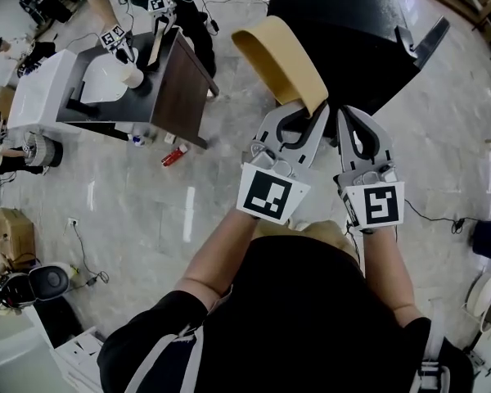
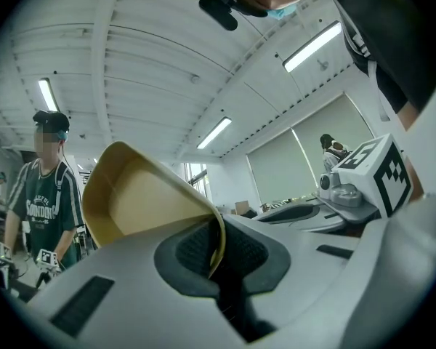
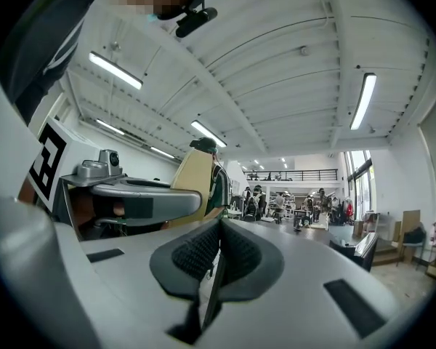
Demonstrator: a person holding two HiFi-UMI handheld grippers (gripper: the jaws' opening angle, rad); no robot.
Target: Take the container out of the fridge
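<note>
A tan, shallow container point(image 1: 280, 56) is held up in the air by its rim, tilted, with my left gripper point(image 1: 309, 111) shut on its edge. The left gripper view shows the rim pinched between the black pads and the container's point(image 2: 138, 202) open inside facing the camera; my left gripper point(image 2: 219, 251) points up toward the ceiling. Close on the right, my right gripper point(image 1: 344, 115) is shut with nothing in it. In the right gripper view its pads meet point(image 3: 218, 251), and the container point(image 3: 195, 179) shows edge-on to the left.
A black appliance point(image 1: 352, 31) stands just beyond the grippers. At the upper left another person with grippers point(image 1: 135, 31) works at a dark table point(image 1: 184, 84). A red can point(image 1: 173, 155), cables and a cardboard box point(image 1: 12, 236) lie on the floor.
</note>
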